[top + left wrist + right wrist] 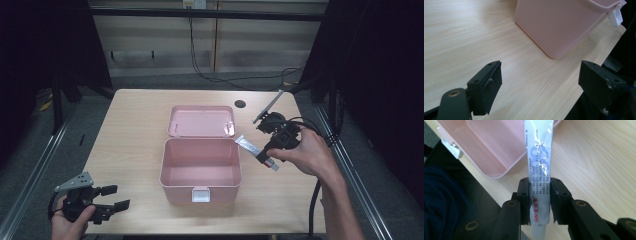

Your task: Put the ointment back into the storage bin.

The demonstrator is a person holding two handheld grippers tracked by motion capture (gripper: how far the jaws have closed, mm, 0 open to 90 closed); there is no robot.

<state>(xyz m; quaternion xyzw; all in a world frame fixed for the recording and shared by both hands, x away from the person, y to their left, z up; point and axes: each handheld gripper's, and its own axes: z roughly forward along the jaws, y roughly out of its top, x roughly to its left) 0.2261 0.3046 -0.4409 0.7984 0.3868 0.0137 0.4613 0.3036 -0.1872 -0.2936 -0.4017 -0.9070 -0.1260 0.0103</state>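
High view: one tube (248,145), one box (200,172)

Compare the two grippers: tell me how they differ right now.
The left gripper has its jaws wide apart with nothing between them; the right gripper is clamped on a white tube. The left gripper sits at the table's near left corner, away from the pink box; the right gripper is beside the box's right side. Both have black jaws.

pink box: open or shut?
Open. The pink box has its lid swung back flat on the table, and the inside is empty.
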